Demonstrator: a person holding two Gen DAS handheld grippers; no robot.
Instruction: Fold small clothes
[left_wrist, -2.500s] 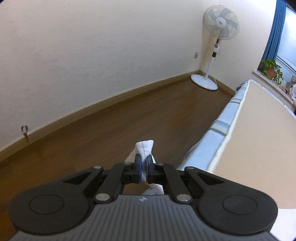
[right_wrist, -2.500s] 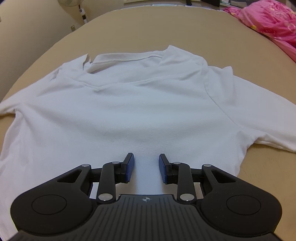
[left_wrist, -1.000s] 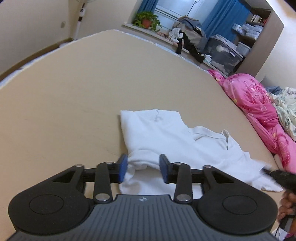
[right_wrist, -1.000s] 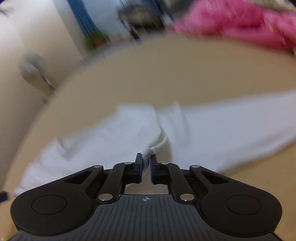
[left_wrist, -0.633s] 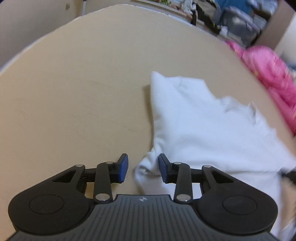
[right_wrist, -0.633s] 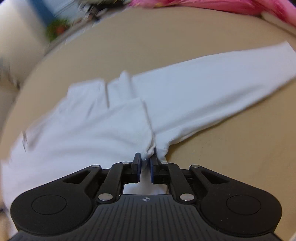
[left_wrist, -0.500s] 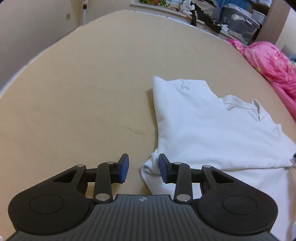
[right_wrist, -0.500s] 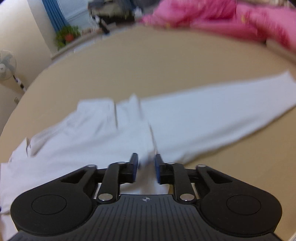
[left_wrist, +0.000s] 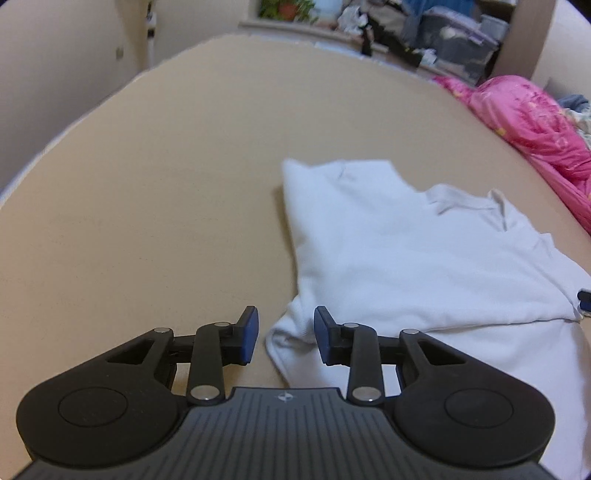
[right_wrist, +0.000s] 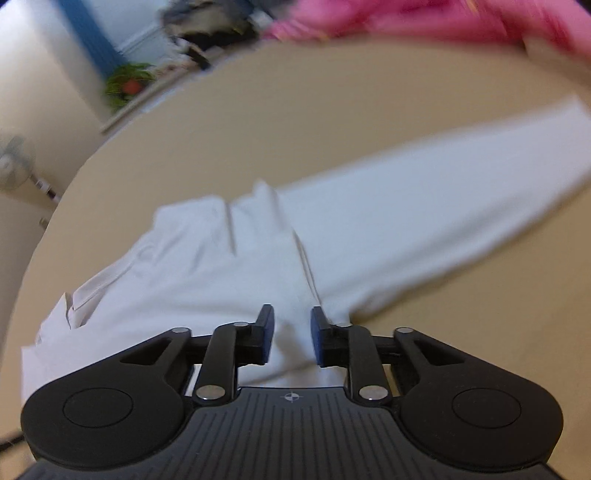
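A white T-shirt (left_wrist: 417, 258) lies on the tan bed surface (left_wrist: 147, 206), one side folded over the body, collar toward the far right. My left gripper (left_wrist: 284, 334) is open and empty, with the shirt's bunched near corner between and just beyond its fingertips. In the right wrist view the same shirt (right_wrist: 258, 266) spreads out, blurred, with a long white band running to the right. My right gripper (right_wrist: 290, 334) is open and empty, just above the folded edge. A bit of the right gripper (left_wrist: 583, 297) shows at the left view's right edge.
A pink quilt (left_wrist: 532, 110) lies along the bed's right side and shows in the right wrist view (right_wrist: 424, 18) too. Beyond the bed are a potted plant (left_wrist: 284, 7), piled clothes and storage boxes (left_wrist: 458, 40). The bed's left edge (left_wrist: 74, 125) drops to the wall.
My right gripper opened and let go of the shirt edge it held, then drew back a little. My left gripper stays open by the near corner. The folded side now lies flat.
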